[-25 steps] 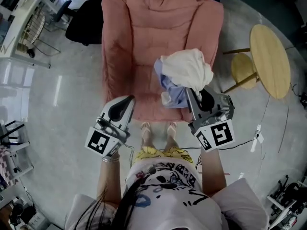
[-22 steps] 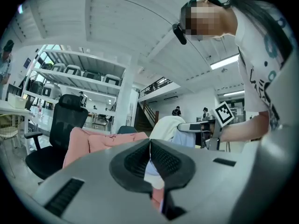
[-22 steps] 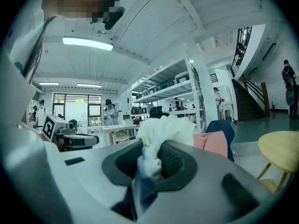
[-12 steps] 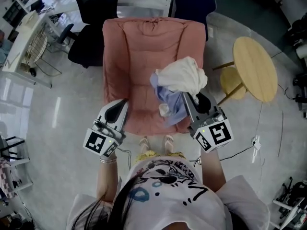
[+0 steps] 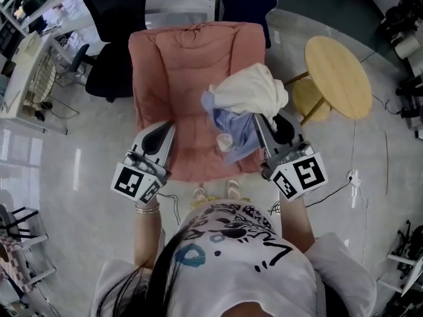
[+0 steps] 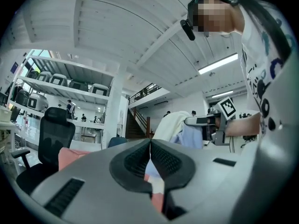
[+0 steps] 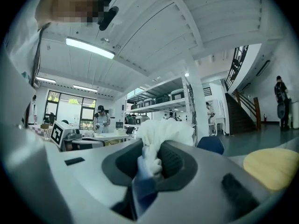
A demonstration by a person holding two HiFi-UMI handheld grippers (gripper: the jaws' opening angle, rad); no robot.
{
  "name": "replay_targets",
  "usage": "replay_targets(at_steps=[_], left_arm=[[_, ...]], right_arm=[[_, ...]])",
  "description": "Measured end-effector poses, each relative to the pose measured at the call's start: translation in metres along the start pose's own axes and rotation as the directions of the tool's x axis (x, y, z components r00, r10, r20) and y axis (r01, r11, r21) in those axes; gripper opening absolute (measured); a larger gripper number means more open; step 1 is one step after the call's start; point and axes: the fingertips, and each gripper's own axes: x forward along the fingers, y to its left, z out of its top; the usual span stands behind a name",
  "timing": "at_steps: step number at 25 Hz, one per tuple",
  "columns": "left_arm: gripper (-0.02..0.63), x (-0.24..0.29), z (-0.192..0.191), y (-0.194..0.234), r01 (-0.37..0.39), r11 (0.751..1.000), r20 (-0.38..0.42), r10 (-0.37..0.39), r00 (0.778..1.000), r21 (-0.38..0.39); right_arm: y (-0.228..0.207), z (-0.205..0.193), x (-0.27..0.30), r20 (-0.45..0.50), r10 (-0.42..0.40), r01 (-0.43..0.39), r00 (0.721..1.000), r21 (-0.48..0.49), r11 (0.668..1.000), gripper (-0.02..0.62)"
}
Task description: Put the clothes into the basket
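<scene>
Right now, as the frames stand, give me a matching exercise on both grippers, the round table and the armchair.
1 left gripper
2 right gripper
3 round table
4 armchair

A shut on the clothes
B jaws together, nothing between
C pink
D light wood, right of the armchair in the head view

Pairs: 1-B, 2-A, 3-D, 4-C

The clothes (image 5: pixel 254 91) are soft crumpled cloth, the armchair (image 5: pixel 172 71) quilted fabric, the table (image 5: pixel 340 74) seemingly matt wood.
</scene>
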Motion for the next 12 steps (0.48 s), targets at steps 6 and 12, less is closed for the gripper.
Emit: replay_targets(at_steps=[6, 12], left_arm=[[0.012, 0.028, 0.003, -0.023, 0.126, 0.992, -0.006, -0.126, 0.992, 0.005], [0.012, 0.072, -0.017, -0.074, 0.314, 0.949, -0.037, -0.314, 0.949, 0.005]], right_arm=[[-0.022, 0.007, -0.047, 0.014, -0.152, 0.152, 0.988, -0.004, 0.988, 0.086], [-0.052, -0.003, -0.128, 0.009, -0.366, 0.366, 0.931, -0.015, 0.931, 0.086]])
